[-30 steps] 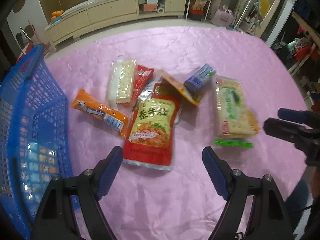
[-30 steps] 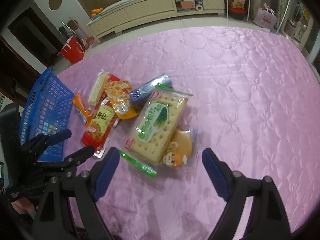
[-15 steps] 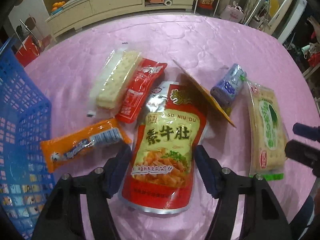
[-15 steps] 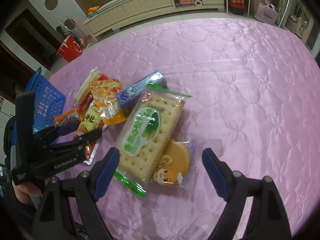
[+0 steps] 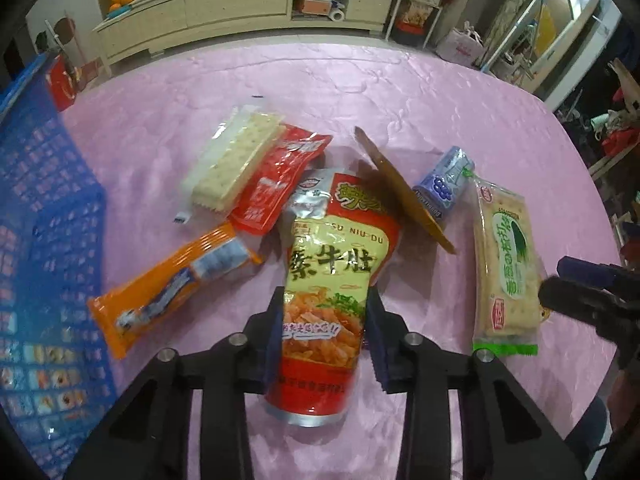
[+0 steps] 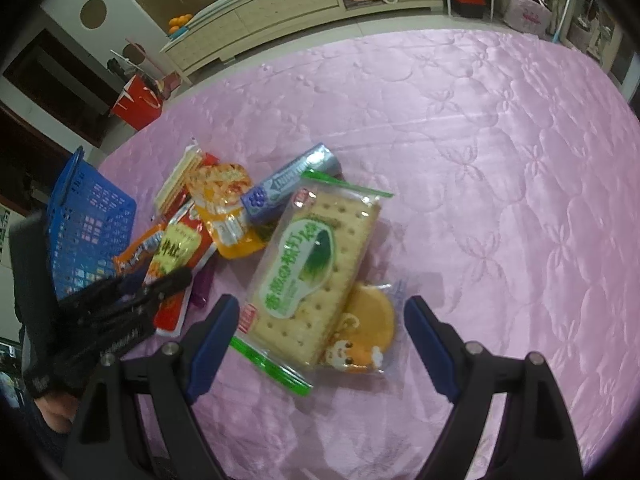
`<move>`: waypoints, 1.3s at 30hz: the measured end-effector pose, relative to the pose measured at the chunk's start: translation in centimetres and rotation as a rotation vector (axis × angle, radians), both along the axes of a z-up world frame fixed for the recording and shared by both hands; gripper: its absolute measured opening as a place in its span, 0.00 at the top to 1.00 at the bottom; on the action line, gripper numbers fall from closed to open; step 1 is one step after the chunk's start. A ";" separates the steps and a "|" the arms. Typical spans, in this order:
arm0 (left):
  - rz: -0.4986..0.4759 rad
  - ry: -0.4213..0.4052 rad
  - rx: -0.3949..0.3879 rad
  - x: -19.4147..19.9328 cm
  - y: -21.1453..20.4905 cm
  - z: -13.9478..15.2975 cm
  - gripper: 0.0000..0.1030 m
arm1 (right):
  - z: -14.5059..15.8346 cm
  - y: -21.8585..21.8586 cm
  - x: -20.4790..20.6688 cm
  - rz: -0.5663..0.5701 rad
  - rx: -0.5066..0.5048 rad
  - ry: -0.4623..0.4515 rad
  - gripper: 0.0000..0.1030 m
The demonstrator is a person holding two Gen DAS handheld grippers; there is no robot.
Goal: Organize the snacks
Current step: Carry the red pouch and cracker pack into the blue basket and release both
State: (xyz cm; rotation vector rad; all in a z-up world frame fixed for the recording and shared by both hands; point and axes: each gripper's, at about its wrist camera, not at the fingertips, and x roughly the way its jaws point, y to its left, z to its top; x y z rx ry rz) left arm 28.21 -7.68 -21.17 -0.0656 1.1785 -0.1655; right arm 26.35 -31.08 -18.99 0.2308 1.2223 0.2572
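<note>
My left gripper (image 5: 324, 332) is shut on the red and yellow snack pouch (image 5: 332, 264), which also shows in the right wrist view (image 6: 176, 256). Around it lie an orange bar (image 5: 172, 292), a white cracker pack (image 5: 232, 160), a small red sachet (image 5: 280, 180), an orange packet on edge (image 5: 404, 192) and a purple roll (image 5: 444, 184). My right gripper (image 6: 316, 340) is open, its jaws either side of the near end of the green-label cracker pack (image 6: 316, 276), which rests partly on a round cake packet (image 6: 368, 332).
A blue plastic basket (image 5: 40, 240) stands at the table's left edge, with small packets inside; it also shows in the right wrist view (image 6: 88, 220). The pink quilted tablecloth (image 6: 500, 160) spreads to the right. A long cabinet (image 5: 240, 4) stands behind the table.
My left gripper moved forward over the red and yellow pouch and closed on its lower end. My right gripper edged closer to the green-label cracker pack and stayed open.
</note>
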 end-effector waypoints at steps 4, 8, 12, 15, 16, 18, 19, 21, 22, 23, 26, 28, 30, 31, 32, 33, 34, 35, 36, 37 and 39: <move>0.005 -0.018 0.001 -1.4 0.7 0.6 0.67 | 0.2 1.5 1.0 -0.003 -0.033 0.018 0.15; 0.011 -0.044 -0.012 -2.4 1.2 1.4 0.67 | -0.5 3.1 2.1 -0.015 -0.089 0.052 0.15; 0.004 -0.066 -0.021 -2.5 1.5 1.6 0.67 | -1.7 4.3 3.1 -0.032 -0.158 0.089 0.15; 0.003 -0.075 -0.022 -2.8 1.9 1.8 0.67 | -2.3 5.0 3.5 -0.028 -0.204 0.097 0.15; 0.003 -0.075 -0.024 -3.0 2.0 1.8 0.67 | -2.3 5.2 3.6 -0.027 -0.221 0.098 0.15; 0.005 -0.076 -0.027 -3.5 2.1 1.7 0.67 | -2.4 5.4 3.5 -0.022 -0.238 0.089 0.21; 0.005 -0.077 -0.030 -3.7 2.2 1.9 0.67 | -2.3 5.4 3.4 -0.020 -0.249 0.083 0.30; 0.001 -0.084 -0.043 -4.2 2.4 2.1 0.67 | -2.3 5.5 3.3 -0.011 -0.255 0.073 0.33; 0.001 -0.086 -0.043 -4.4 2.4 2.4 0.67 | -2.2 5.5 3.3 -0.005 -0.250 0.075 0.34; 0.002 -0.087 -0.042 -4.6 2.5 2.5 0.67 | -2.2 5.4 3.2 -0.001 -0.242 0.073 0.34; 0.015 -0.087 -0.053 -5.1 2.9 2.8 0.67 | -1.8 4.9 2.4 0.010 -0.210 0.062 0.36; 0.021 -0.093 -0.055 -5.7 3.2 3.4 0.67 | -1.5 4.3 1.5 0.022 -0.184 0.055 0.36; 0.025 -0.105 -0.055 -6.2 3.3 4.1 0.67 | -0.8 4.1 0.5 0.035 -0.181 0.032 0.37; 0.025 -0.113 -0.054 -6.6 3.3 4.6 0.67 | -0.2 3.9 -0.3 0.045 -0.188 0.014 0.37; 0.026 -0.119 -0.052 -6.8 3.3 4.8 0.67 | 0.4 3.5 -1.0 0.054 -0.189 0.000 0.37; 0.027 -0.127 -0.052 -7.2 3.3 5.2 0.67 | 1.1 3.8 -1.5 0.065 -0.188 -0.015 0.37; 0.029 -0.134 -0.054 -7.5 3.6 5.5 0.67 | 1.8 4.0 -2.2 0.076 -0.188 -0.030 0.37; 0.030 -0.143 -0.058 -8.0 3.7 6.1 0.67 | 2.4 4.0 -2.7 0.085 -0.183 -0.043 0.37; 0.031 -0.152 -0.059 -8.5 3.8 6.5 0.67 | 3.2 4.2 -3.4 0.097 -0.180 -0.060 0.37; 0.033 -0.160 -0.060 -8.9 3.9 7.0 0.67 | 3.8 4.5 -4.0 0.104 -0.180 -0.073 0.37; 0.038 -0.179 -0.058 -10.0 4.0 7.9 0.67 | 5.8 5.2 -5.5 0.125 -0.161 -0.117 0.37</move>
